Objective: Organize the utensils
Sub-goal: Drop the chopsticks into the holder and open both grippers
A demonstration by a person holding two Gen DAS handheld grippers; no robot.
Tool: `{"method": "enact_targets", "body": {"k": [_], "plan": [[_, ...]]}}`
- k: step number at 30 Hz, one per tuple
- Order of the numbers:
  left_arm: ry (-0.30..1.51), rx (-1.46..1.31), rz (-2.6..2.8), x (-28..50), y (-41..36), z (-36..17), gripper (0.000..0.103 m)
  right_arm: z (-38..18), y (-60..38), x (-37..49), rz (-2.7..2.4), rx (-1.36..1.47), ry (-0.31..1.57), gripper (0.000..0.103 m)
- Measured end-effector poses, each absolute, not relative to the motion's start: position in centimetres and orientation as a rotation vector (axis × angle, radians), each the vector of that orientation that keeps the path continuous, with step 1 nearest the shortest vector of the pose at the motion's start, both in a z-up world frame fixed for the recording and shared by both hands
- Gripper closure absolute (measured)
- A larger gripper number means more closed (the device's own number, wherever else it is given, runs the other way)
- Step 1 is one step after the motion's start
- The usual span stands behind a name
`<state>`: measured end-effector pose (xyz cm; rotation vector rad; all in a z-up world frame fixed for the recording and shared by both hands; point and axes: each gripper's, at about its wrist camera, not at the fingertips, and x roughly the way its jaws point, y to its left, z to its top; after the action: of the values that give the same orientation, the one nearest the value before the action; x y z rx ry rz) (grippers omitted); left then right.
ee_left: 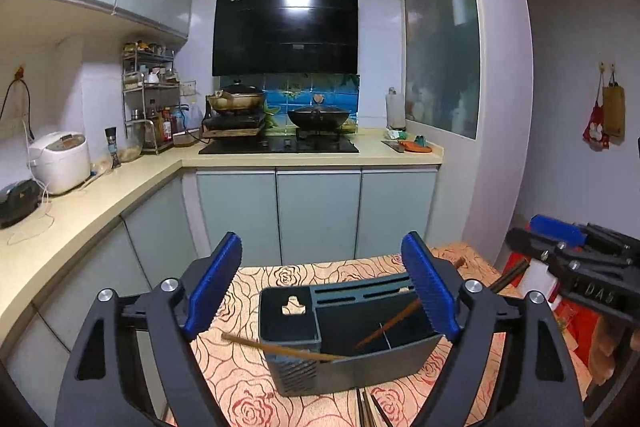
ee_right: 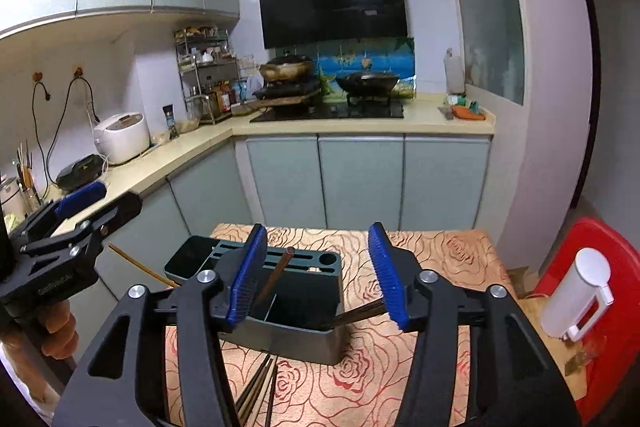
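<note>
Chopsticks: two (ee_left: 390,325) lean inside one grey utensil holder (ee_left: 348,367) on the rose-patterned table (ee_right: 440,255); several more (ee_right: 256,391) lie before it. Left gripper (ee_left: 320,291) and right gripper (ee_right: 320,275) both gape, empty.

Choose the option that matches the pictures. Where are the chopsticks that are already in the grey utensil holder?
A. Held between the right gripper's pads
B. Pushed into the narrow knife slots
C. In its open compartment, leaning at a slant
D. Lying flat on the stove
C: two chopsticks lean slanted in the open compartment of the utensil holder, while the right gripper is open with nothing pressed between its pads.
</note>
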<state>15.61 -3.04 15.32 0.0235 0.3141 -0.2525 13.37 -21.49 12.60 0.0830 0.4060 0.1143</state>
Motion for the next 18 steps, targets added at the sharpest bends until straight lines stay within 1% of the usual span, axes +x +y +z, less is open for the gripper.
{"method": "enact_targets", "body": {"k": [4, 7, 18], "plan": [[0.311, 0.019, -0.258, 13.9, -2.3, 14.4, 0.019, 13.1, -21.7, 11.5, 0.113, 0.058, 0.360, 0.049], [0.320, 0.039, -0.261, 12.7, -2.0, 13.0, 0.019, 12.8, -21.8, 10.2, 0.112, 0.041, 0.340, 0.049], [0.372, 0.075, -0.257, 8.8, -0.9, 7.9, 0.019, 8.6, -21.7, 6.1, 0.102, 0.009, 0.338, 0.049]]}}
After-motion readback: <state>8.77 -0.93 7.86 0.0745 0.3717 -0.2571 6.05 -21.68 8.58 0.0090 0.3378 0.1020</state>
